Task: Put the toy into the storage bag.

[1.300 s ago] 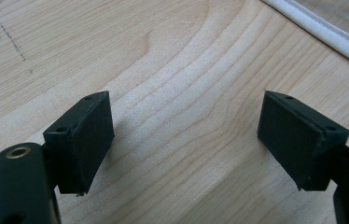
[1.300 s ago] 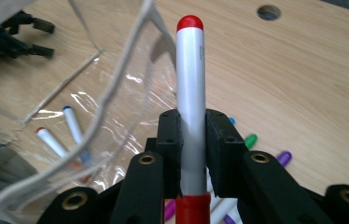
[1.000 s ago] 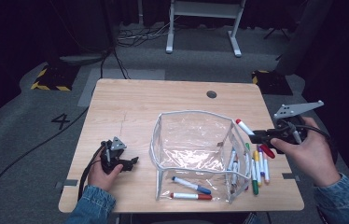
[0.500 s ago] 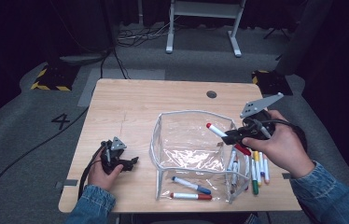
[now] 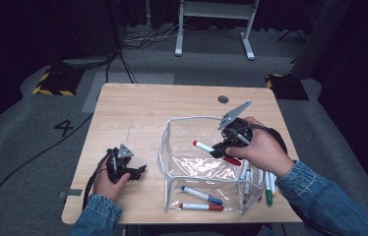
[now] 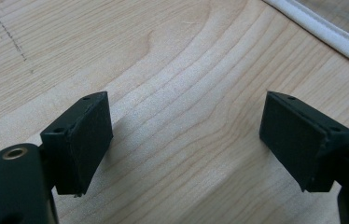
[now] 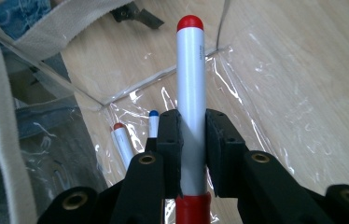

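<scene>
My right gripper (image 5: 220, 150) (image 7: 192, 135) is shut on a white marker with red ends (image 5: 209, 148) (image 7: 190, 84) and holds it inside the top of a clear plastic pouch with a white rim (image 5: 172, 128). On the pouch floor lie a blue-capped marker (image 5: 201, 194) (image 7: 153, 122) and a red-capped one (image 5: 200, 207) (image 7: 122, 142). My left gripper (image 5: 140, 170) (image 6: 186, 140) rests on the wooden table (image 5: 138, 113) left of the pouch, jaws open with bare wood between them.
Several more markers (image 5: 267, 186) lie on the table just right of the pouch, under my right forearm. A dark round plug (image 5: 223, 99) sits in the tabletop near its far edge. The pouch's white rim (image 6: 322, 32) runs close past my left gripper.
My right gripper carried the red-ended marker leftward and slightly down, from beside the loose markers to over the pouch opening. The left gripper stayed where it was.
</scene>
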`<state>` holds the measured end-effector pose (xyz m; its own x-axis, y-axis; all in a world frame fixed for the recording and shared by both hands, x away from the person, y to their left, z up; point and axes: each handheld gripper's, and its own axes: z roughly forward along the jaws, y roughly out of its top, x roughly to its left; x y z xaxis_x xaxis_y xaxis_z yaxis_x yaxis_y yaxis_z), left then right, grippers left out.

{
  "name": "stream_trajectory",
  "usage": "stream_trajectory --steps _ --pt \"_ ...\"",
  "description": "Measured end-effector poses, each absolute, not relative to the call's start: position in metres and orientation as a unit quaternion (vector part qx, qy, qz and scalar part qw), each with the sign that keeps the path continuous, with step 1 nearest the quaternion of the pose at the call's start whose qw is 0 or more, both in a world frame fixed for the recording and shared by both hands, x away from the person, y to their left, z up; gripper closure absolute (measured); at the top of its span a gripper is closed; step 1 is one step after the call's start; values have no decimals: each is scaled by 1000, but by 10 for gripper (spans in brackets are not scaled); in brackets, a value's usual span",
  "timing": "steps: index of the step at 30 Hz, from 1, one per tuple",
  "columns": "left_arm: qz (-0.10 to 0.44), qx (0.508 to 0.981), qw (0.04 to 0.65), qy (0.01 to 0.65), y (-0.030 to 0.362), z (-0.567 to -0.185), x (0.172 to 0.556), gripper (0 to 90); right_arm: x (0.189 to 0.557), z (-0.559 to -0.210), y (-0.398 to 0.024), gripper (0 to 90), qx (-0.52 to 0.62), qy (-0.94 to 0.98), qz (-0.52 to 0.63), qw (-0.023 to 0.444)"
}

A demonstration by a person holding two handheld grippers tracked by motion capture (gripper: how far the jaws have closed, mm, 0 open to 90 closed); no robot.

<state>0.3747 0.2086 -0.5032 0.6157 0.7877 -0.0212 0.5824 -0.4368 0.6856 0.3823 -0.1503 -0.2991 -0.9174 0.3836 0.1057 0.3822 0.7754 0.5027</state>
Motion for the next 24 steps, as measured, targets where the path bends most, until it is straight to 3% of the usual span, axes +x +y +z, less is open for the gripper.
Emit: stream_trajectory --steps 24 --pt "153 834 336 411 209 -503 375 173 373 -360 -112 767 127 972 184 -77"
